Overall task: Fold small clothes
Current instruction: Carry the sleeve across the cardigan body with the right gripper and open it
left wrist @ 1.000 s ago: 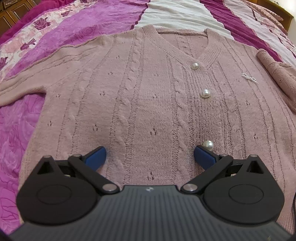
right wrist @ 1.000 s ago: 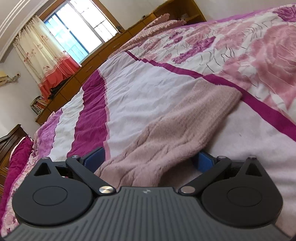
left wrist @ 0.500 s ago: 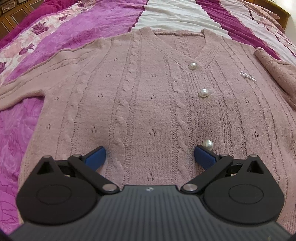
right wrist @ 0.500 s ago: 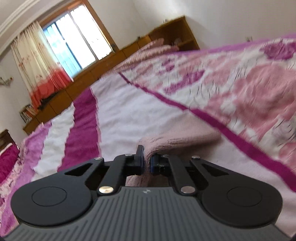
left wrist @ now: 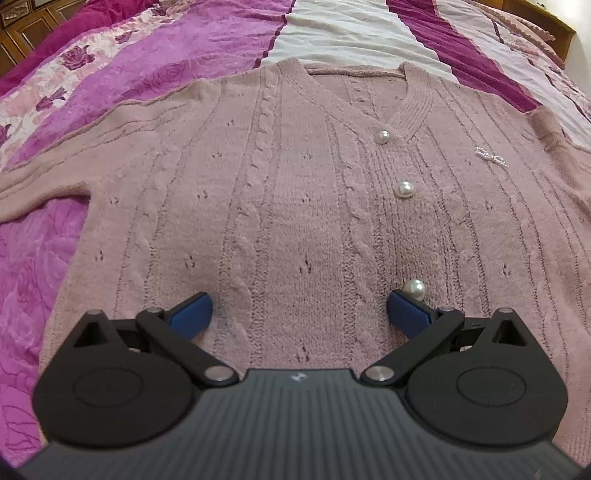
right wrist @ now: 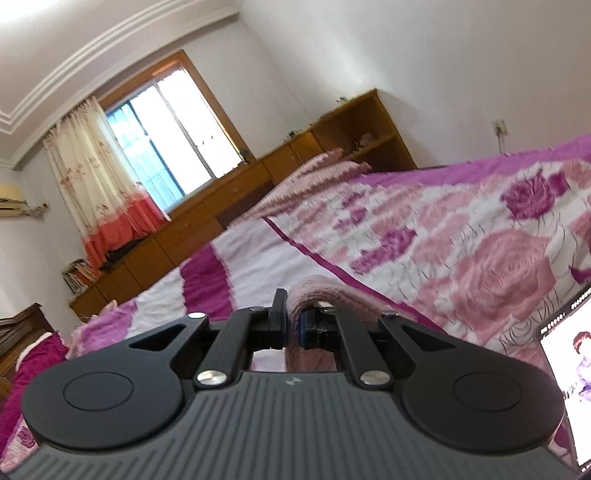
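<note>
Two grippers at work: the right gripper pinches the sleeve of the pink cardigan spread on the bed, best carried smoothly across its chest while the left gripper, spread wide, hovers above the hem, though the sleeve's far end stays hidden.

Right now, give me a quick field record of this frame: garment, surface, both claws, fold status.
garment: pink cable-knit cardigan, front up, pearl buttons done up
surface: bedspread with magenta and white stripes and a rose print
left claw: open, over the lower front of the cardigan, nothing between its blue pads
right claw: shut on the sleeve, a pinch of pink knit lifted off the bed
fold status: body flat and unfolded; one sleeve picked up
other: lit screen at right edge of right wrist view
</note>
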{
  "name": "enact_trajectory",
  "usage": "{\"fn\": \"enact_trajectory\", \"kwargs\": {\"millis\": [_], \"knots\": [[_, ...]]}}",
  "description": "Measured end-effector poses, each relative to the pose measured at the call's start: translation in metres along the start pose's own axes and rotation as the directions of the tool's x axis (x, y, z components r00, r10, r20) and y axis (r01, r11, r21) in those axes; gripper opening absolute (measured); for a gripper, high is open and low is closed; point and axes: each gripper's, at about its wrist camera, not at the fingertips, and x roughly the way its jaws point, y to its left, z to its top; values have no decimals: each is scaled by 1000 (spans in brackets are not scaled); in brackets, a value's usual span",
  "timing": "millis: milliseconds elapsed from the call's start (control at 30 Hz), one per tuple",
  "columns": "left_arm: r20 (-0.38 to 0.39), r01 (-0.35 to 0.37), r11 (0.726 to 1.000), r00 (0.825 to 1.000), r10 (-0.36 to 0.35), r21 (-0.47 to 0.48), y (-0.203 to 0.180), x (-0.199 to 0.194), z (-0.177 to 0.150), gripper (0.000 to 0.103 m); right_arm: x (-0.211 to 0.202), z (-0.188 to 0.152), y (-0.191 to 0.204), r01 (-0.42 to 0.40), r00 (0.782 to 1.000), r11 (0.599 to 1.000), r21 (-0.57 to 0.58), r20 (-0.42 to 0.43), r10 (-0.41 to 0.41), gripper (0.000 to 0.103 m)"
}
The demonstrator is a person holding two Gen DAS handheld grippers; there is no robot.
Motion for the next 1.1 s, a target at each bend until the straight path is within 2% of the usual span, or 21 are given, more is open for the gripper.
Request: {"fn": "enact_trajectory", "kwargs": {"millis": [167,333,700,1100], "knots": [[0,6,1000,1000,-6,-6,7,-7,5,103,-23,6,32,-60,998,998,-29,-1,60,6],[8,9,1000,1000,-9,-22,20,-18,11,103,-39,-3,70,-125,992,991,-48,-23,124,6],[46,-30,999,998,31,-26,52,-37,24,103,-56,-47,155,-195,979,975,-109,-88,186,6],[46,-48,995,998,52,-89,90,-35,29,103,-54,-96,242,-250,960,960,-128,-160,229,6]]}}
